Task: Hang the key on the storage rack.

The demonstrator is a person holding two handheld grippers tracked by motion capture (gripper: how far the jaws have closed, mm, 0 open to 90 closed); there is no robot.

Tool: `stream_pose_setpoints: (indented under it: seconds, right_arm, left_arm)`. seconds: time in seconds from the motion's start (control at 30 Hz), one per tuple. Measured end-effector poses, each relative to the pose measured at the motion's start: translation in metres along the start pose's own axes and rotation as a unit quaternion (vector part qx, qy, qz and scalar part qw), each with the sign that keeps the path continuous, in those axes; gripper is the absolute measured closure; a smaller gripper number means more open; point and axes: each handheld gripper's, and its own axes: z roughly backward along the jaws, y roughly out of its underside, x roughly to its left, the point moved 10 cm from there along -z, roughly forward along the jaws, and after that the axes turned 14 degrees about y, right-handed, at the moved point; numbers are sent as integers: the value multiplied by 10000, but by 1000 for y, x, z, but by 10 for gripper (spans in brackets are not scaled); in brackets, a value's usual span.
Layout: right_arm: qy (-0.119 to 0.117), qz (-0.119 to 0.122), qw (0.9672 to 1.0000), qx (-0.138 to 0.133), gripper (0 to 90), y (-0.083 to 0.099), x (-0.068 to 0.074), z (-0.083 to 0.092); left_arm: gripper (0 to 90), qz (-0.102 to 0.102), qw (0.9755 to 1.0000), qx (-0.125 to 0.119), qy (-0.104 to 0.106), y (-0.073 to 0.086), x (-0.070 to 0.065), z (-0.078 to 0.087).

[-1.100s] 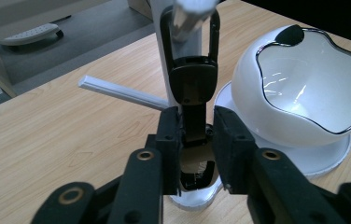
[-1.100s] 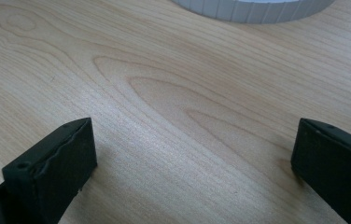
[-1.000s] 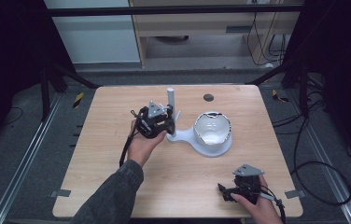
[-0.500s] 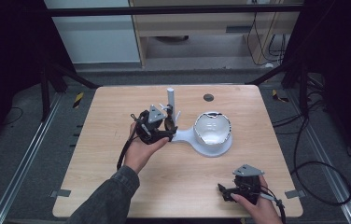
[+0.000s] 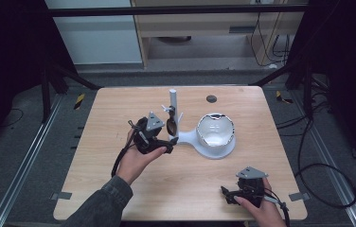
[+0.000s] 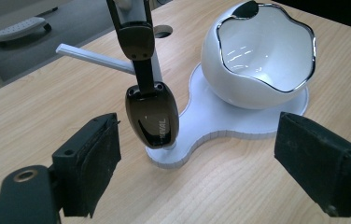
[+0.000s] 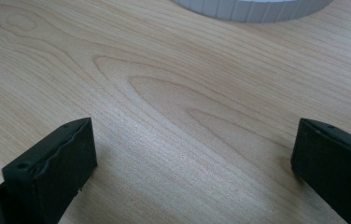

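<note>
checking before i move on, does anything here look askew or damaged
Nothing stands out. The dark glossy fob hangs straight from the white stand, the white bowl sits upright and whole, and the left tongs, just opened, hold nothing.

The left tongs sit in the person's left hand, whose sleeved forearm comes in from the bottom edge; they point toward the middle of the bench. Their jaws have just been opening and now stand wide apart, nothing between the pads. The right tongs, held low by the right hand near the front edge, gape wide and empty.
</note>
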Motion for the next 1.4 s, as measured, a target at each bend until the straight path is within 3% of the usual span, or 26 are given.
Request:
stream_pose_setpoints:
  seconds: [0.33, 0.53, 0.93, 1.4]
  right_arm:
    - [5, -20, 10000, 0, 4, 0, 0, 0]
    - [5, -22, 10000, 0, 4, 0, 0, 0]
    - [6, -20, 10000, -1, 4, 0, 0, 0]
    - [5, -23, 10000, -2, 4, 0, 0, 0]
  left_arm:
    - [100, -78, 9997, 147, 170, 13, -13, 17]
    - [96, -63, 9996, 217, 165, 24, -13, 26]
    - [94, -23, 9995, 311, 38, 48, -1, 42]
    - [94, 328, 9980, 484, -243, 92, 32, 63]
